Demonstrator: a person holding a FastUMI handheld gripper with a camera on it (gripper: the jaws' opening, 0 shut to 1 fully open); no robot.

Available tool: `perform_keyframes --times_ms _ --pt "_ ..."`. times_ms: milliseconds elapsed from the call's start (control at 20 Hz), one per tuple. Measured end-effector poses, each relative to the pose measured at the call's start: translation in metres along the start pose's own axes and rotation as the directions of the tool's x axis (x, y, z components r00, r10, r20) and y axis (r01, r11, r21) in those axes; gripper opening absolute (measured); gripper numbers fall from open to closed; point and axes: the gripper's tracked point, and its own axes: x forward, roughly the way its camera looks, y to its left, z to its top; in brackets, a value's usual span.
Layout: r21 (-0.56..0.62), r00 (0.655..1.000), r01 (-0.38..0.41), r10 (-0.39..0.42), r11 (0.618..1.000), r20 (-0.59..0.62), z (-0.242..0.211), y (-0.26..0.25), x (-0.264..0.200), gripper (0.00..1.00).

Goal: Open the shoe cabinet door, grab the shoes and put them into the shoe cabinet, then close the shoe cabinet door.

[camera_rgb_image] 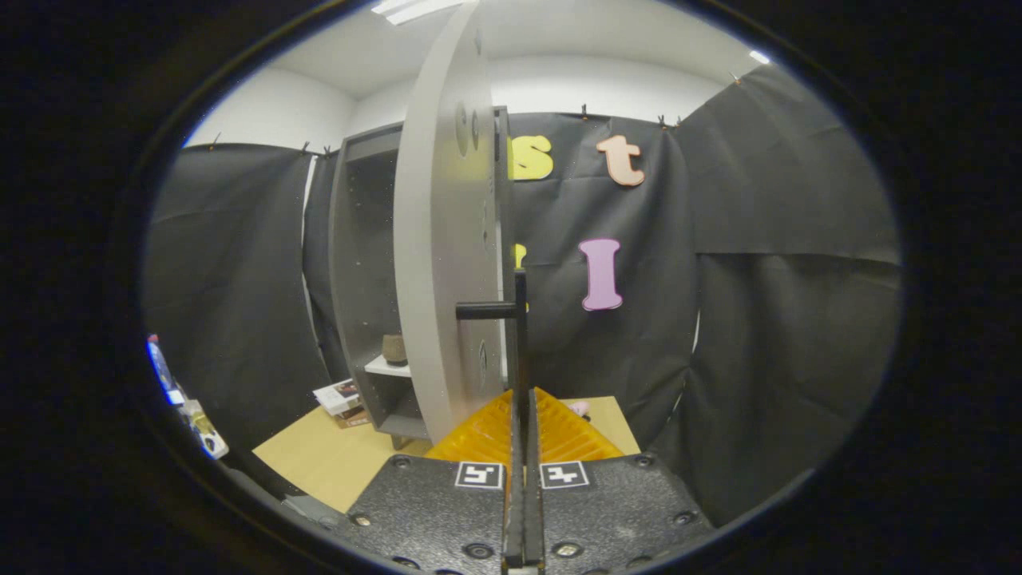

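Black door handle [520,335] in hand-held gripper [523,407]

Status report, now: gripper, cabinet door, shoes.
Gripper shut on door handle. Cabinet door swung open, edge-on ahead. Cabinet interior exposed, small object on shelf. Pink item beyond fingers, unclear.

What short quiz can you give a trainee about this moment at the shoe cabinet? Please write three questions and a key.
1. True or false: the door of the cabinet is closed.
2. What does the tool grip? A) a shoe; B) the handle of the door; C) nothing, its fingers are spread wide.
3. Fill in: inside the cabinet, a small brown thing stands on a white ____.

Key: 1 false, the door stands open and is seen edge-on; 2 B, both fingers are closed on the handle's thin bar; 3 shelf.
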Motion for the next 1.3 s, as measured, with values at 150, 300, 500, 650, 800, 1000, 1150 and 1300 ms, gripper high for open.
perform_keyframes --times_ms 150,300,500,650,800,1000,1150,1300 --pt "-0.025 0.999 -0.032 0.032 0.999 0.010 0.000 -0.007 0.001 0.04" --pt "-0.050 0.999 -0.036 0.038 0.998 0.027 -0.003 0.001 -0.001 0.04" --pt "-0.013 1.000 0.007 -0.006 1.000 0.014 -0.008 -0.004 -0.005 0.04" --pt "-0.024 0.999 0.049 -0.049 0.999 0.004 -0.014 -0.002 -0.034 0.12" --pt "-0.020 0.991 0.127 -0.126 0.992 0.038 -0.012 0.003 -0.078 0.41" --pt "-0.045 0.975 0.206 -0.201 0.978 0.091 -0.015 0.029 -0.135 0.80" --pt "-0.072 0.971 0.218 -0.209 0.973 0.117 -0.025 0.066 -0.162 0.90" --pt "-0.071 0.979 0.187 -0.180 0.980 0.101 -0.040 0.108 -0.164 0.94"
